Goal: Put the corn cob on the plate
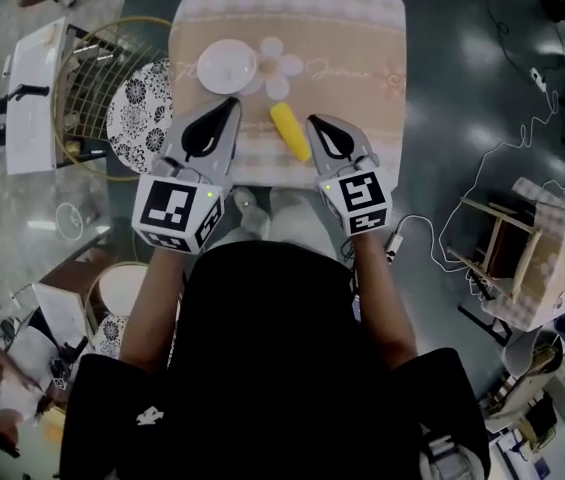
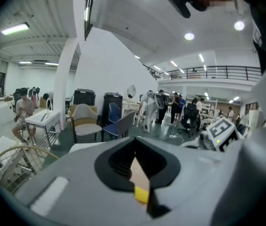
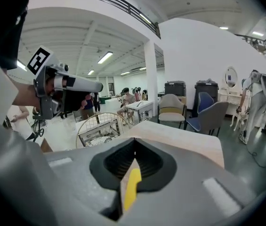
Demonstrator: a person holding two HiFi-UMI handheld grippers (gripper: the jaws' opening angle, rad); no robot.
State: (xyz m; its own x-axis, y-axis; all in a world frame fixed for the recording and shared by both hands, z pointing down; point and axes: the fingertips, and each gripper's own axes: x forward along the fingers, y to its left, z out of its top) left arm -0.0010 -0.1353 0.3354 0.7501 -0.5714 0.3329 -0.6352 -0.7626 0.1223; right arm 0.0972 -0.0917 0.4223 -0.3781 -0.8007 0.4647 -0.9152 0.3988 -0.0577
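The corn cob (image 1: pixel 290 130) lay between the left gripper (image 1: pixel 230 104) and the right gripper (image 1: pixel 315 121), both clenched shut and empty. The right jaws would likely need opening wide to straddle the cob's middle. The plate (image 1: pixel 226 66) sat far left.

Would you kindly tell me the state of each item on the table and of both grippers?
Corn cob: lying on the table, off the plate, not held.
Plate: empty.
Left gripper: shut, empty.
Right gripper: shut, empty.

Faint cursive lettering on the tablecloth (image 1: pixel 337 70), too small to read, no other legible text
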